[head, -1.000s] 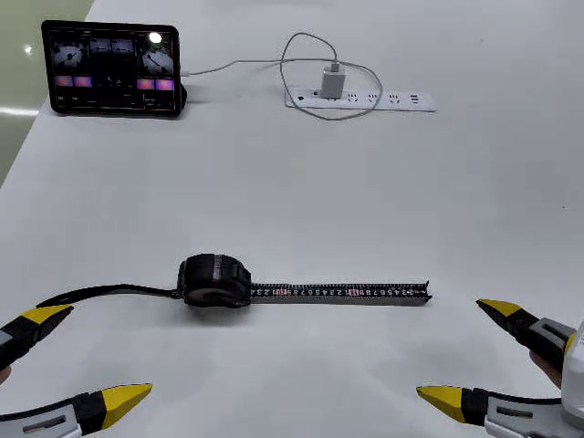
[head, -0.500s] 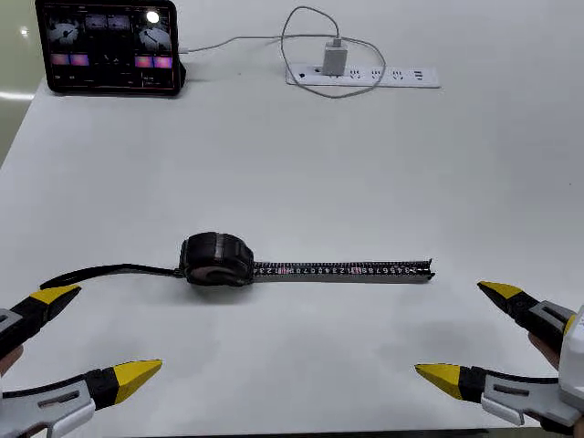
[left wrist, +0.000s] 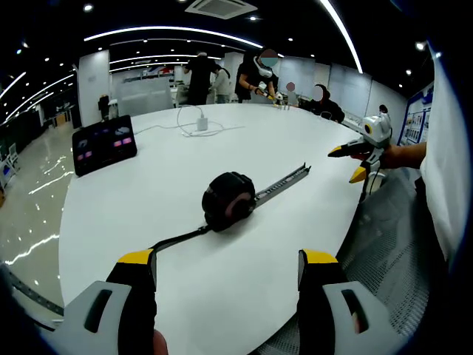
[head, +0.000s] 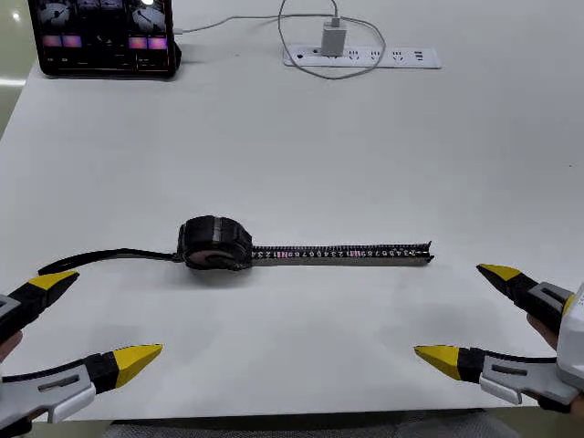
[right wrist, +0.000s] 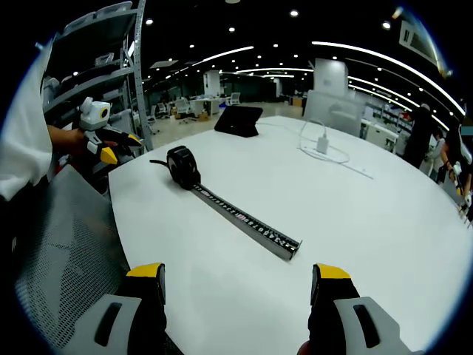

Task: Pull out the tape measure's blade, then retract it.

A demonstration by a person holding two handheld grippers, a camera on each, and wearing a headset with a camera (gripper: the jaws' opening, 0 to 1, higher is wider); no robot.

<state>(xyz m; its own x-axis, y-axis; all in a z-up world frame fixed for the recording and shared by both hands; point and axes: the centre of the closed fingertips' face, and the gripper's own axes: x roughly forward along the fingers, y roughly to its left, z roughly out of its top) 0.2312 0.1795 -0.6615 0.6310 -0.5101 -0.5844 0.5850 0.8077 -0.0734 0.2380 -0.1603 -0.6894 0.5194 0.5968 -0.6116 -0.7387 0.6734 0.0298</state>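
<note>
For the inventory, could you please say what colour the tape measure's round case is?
Black; the case shows best in the head view.

The head view looks steeply down at the white counter (head: 319, 164) from its near edge. The left and right gripper views look low across it from opposite ends. All three share the tape measure (head: 214, 244).

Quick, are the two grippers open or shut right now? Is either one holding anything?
Left gripper: open, holding nothing.
Right gripper: open, holding nothing.
</note>
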